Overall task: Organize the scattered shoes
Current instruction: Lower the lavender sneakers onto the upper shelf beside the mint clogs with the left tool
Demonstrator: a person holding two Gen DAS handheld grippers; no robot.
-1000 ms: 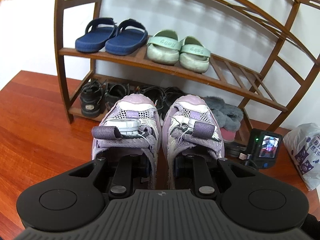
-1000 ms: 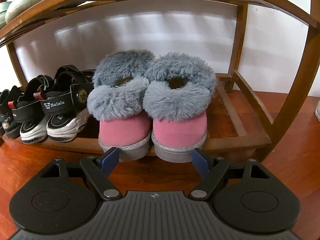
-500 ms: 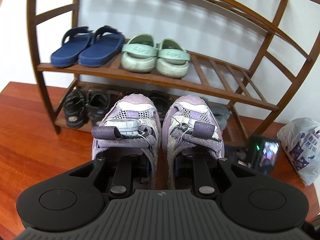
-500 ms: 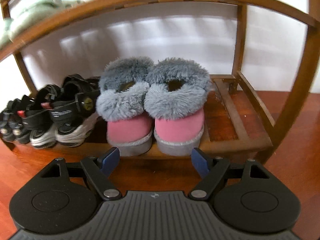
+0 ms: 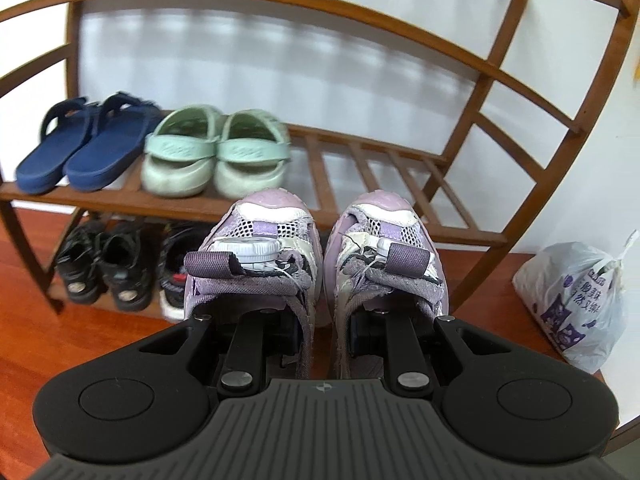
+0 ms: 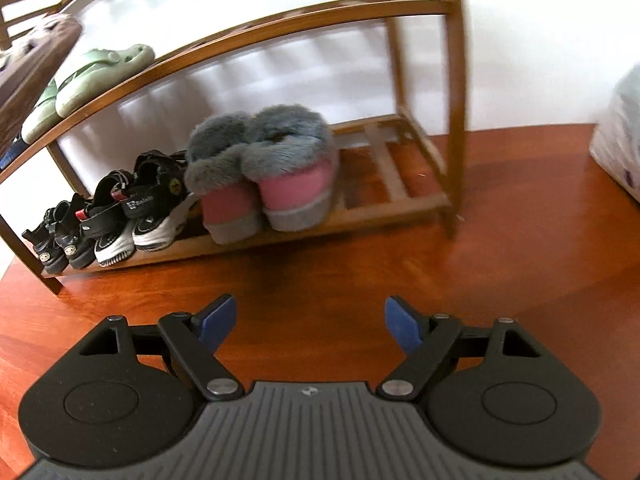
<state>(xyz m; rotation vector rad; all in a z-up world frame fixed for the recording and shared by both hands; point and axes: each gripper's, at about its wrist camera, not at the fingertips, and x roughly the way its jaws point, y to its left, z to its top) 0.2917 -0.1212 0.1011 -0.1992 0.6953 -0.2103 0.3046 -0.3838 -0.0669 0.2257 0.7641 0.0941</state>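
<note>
Ahead of me stands a brown wooden shoe rack (image 5: 516, 92) with curved side rails and slatted shelves, set flush against a plain white wall (image 5: 280, 52). Soft bands of light and shadow fall in vertical stripes across that wall behind the slats. Under me the floor (image 6: 400, 264) is glossy reddish-brown wood, and it reflects a pale sheen near the rack's right leg. My left view shows the rack's right end, where the middle shelf slats lie bare. A tied white plastic bag (image 5: 576, 300) with purple print sits on the floor just beside that right end, close to the wall. The room is evenly lit.
</note>
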